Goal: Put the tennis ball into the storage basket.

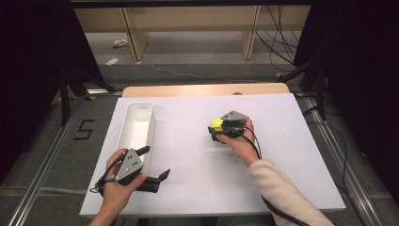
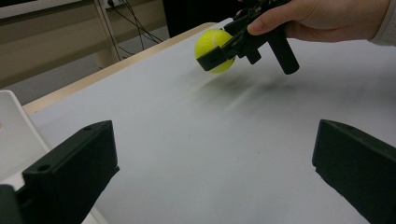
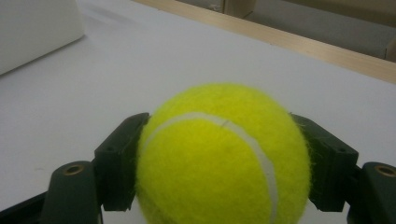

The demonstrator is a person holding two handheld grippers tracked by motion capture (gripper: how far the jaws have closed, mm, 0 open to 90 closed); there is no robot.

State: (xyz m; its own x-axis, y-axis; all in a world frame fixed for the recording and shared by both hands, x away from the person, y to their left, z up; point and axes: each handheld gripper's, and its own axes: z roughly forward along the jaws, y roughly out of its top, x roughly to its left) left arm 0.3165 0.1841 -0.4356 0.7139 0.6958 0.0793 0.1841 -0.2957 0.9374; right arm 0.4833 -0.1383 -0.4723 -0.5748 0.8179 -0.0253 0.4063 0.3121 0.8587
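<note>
The right gripper (image 1: 217, 128) pinches a yellow tennis ball (image 1: 217, 123) between its two black jaws, one jaw pressed to each side of the ball; in the right gripper view the ball (image 3: 224, 154) sits squarely between them, its white seam curving across the front. In the left gripper view the ball (image 2: 212, 49) hangs just above the white table (image 1: 197, 165), with a blurred shadow beneath it. The left gripper (image 1: 157, 162) rests at the near left of the table with its jaws spread wide and nothing between them. Just beside its far jaw stands a long white tray (image 1: 125, 129), running away from that gripper toward the far edge; its inside shows bare white. The ball is well apart from the tray, to the right of it, held out ahead of the left gripper's open jaws
</note>
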